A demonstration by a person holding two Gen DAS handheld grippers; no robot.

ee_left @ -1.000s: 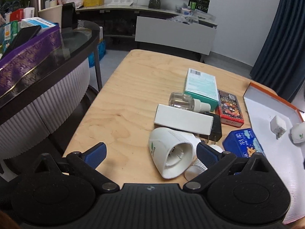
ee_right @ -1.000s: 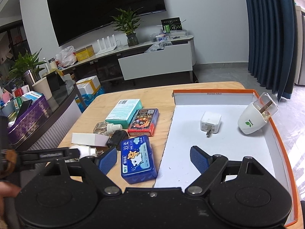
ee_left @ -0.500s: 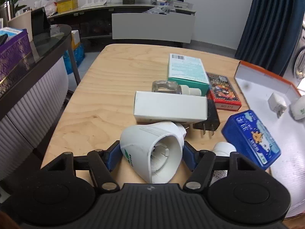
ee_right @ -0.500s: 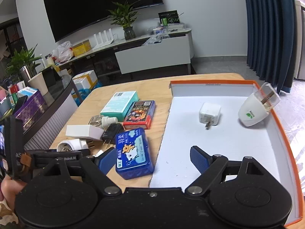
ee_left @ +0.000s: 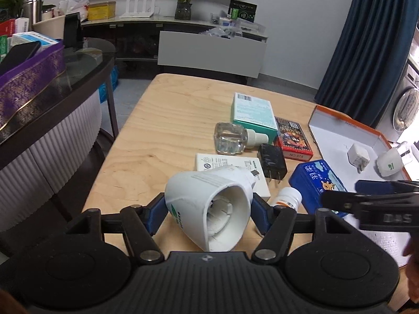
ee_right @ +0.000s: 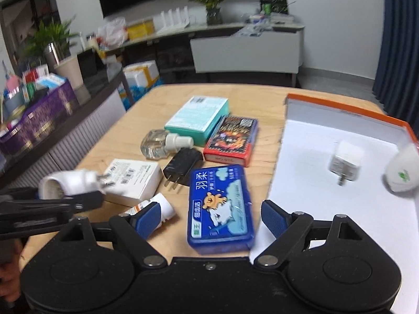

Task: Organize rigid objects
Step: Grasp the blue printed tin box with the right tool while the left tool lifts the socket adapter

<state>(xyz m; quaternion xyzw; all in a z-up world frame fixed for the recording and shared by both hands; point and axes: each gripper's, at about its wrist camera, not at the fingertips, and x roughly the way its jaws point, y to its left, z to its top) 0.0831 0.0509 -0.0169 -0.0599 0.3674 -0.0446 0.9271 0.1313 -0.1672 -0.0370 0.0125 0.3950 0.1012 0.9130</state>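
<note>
Left claw [ee_left: 208, 216] clamped on the white plug-in vaporizer [ee_left: 209, 210], wide end toward the camera, held just over the surface [ee_left: 162, 120] near the white carton [ee_left: 227, 162]. Right claw [ee_right: 209, 217] wide, nothing in it, straddling the blue tin [ee_right: 220, 206] beside the orange-rimmed tray [ee_right: 348, 112]. Risks: the tapered shell could squirt out of the pads in transit, and the two claws are close enough to collide. The small bottle [ee_right: 154, 208] by the right claw's left finger could get knocked.
</note>
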